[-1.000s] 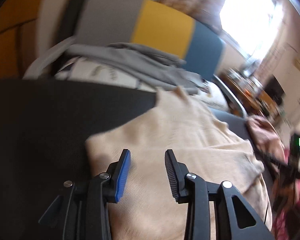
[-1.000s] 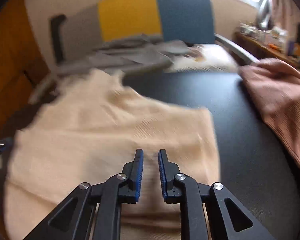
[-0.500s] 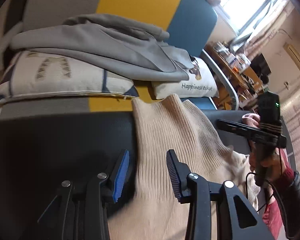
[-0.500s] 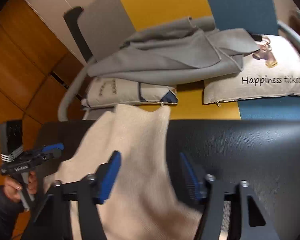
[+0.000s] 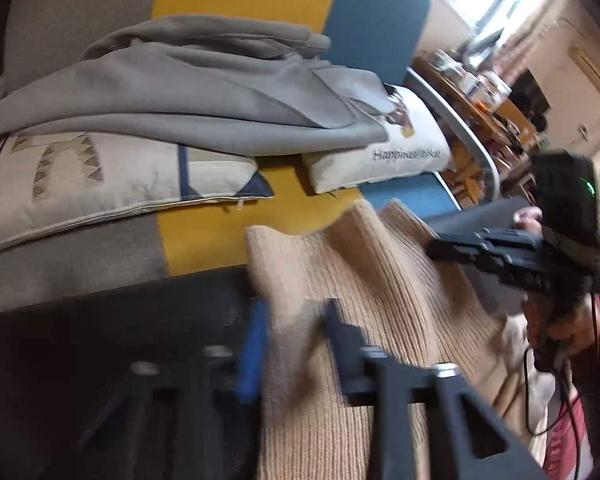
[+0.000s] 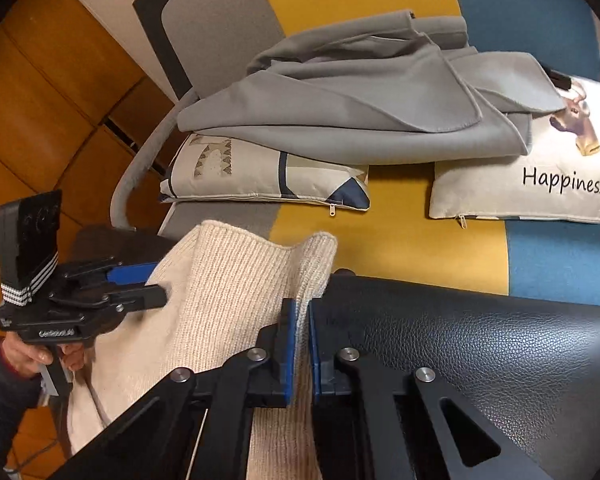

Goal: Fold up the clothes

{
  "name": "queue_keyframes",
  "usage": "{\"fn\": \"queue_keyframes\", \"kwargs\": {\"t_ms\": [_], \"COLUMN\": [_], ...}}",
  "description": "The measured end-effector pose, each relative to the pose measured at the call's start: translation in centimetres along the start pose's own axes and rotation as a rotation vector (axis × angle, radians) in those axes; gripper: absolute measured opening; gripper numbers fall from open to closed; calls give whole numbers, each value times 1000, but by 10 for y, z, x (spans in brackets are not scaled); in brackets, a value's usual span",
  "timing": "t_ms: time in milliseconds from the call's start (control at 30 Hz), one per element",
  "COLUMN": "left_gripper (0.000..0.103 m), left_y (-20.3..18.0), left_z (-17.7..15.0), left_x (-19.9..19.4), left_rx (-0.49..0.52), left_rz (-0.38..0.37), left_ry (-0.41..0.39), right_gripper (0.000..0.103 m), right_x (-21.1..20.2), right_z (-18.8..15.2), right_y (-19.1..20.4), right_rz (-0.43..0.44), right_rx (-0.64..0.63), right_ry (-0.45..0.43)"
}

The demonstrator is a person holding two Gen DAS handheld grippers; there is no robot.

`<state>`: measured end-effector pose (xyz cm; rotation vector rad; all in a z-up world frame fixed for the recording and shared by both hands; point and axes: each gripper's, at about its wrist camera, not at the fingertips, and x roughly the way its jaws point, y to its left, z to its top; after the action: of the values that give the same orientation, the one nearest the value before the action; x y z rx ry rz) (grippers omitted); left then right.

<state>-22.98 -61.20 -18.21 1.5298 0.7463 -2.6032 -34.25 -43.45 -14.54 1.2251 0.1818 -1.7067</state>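
Blue pads of the right hand-held gripper [image 6: 300,344] pinch one edge of the cream knit sweater [image 6: 228,304], its jaws drawn in to a narrow slit with the ribbed fabric caught between them. It points forward over the black leather surface [image 6: 480,344], and the sweater edge rises from the clamp to a peaked corner just beyond the fingertips. The left hand-held gripper [image 5: 294,340] is motion-blurred in its own view; its jaws stand apart with the opposite sweater edge lying between them, and whether the pads are pressing the cloth cannot be told. In the right wrist view a hand [image 6: 40,354] in a dark sleeve grips its handle low at the sweater's left side, the tool aimed level toward the knit. The sweater lies across the surface's far edge, its ribbed end toward the sofa [image 6: 400,232]. Beyond the sweater, on the sofa seat, two cushions [image 6: 268,176] carry a folded grey garment [image 6: 360,108].
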Motion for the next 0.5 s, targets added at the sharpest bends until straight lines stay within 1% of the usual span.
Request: {"fn": "queue_keyframes", "kwargs": {"t_ms": [100, 200, 333, 433, 500], "left_gripper": [9, 9, 9, 9, 9], "left_y": [4, -2, -22, -40, -50], "left_z": [-5, -19, -49, -79, -100], "left_x": [-11, -40, -84, -113, -123], "left_rx": [-23, -28, 8, 52, 64], "left_rz": [-8, -71, -134, -152, -156], "left_ry": [-43, -136, -242, -300, -318], "right_gripper": [6, 6, 6, 6, 6], "right_x": [-8, -27, -61, -88, -103], "right_z": [0, -3, -16, -36, -50], "right_y": [8, 19, 35, 50, 57], "right_rz": [-11, 3, 37, 50, 54], "right_rx": [-37, -59, -79, -99, -96], "right_ry": [-13, -56, -108, -140, -152]}}
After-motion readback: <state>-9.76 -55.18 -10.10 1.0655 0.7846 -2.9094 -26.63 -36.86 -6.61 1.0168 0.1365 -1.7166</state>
